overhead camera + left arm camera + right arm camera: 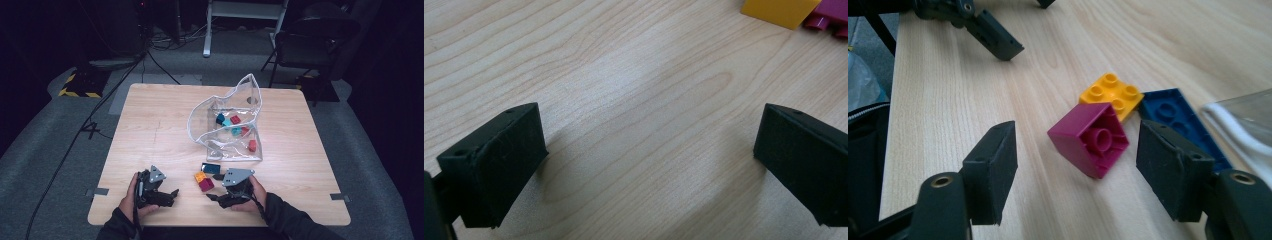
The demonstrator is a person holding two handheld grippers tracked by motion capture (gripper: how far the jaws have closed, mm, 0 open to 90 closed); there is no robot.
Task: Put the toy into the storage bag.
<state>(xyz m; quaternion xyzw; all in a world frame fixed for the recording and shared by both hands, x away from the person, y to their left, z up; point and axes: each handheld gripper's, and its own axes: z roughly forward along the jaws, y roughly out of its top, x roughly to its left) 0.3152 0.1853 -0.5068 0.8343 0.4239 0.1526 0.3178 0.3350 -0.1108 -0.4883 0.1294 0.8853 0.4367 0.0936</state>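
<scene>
Magenta brick lies between the right gripper's open, empty jaws; closing comes next, while the left gripper idles open.

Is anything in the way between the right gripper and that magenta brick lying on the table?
Nothing visible. The right gripper has its jaws open, and the magenta brick lies tipped on bare wood just ahead of the gap. The yellow brick and blue brick sit beyond it, touching or nearly so.

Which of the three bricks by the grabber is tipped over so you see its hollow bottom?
The magenta brick, between the right gripper's open jaws. The yellow brick beside it shows its studs.
</scene>
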